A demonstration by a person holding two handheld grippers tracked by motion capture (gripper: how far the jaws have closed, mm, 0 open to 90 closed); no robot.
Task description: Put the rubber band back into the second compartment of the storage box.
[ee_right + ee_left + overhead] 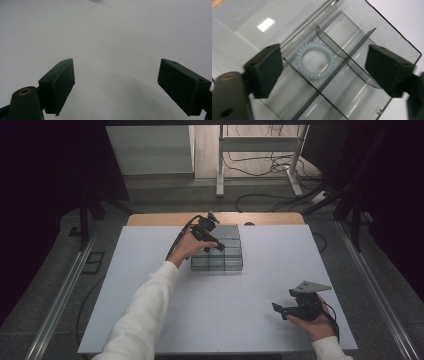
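Observation:
A clear grey plastic box (231, 254) with several compartments sits at the middle of the white table (250, 285). My left gripper (213, 249) hangs over the box's left part, pointing down into it, jaws open. In the left gripper view a pale, translucent spiral hair tie (315, 60) lies flat in one compartment of the box (362, 37), between dark dividers and beneath the open left gripper (322, 71). My right gripper (279, 311) rests low at the table's front right, open and holding nothing. The right gripper (116, 85) faces bare white table.
A wooden strip (260, 218) runs along the table's far edge. Beyond it stand a metal frame (260, 150) and loose cables (260, 167) on the floor. Metal rails (65, 285) flank the table on both sides.

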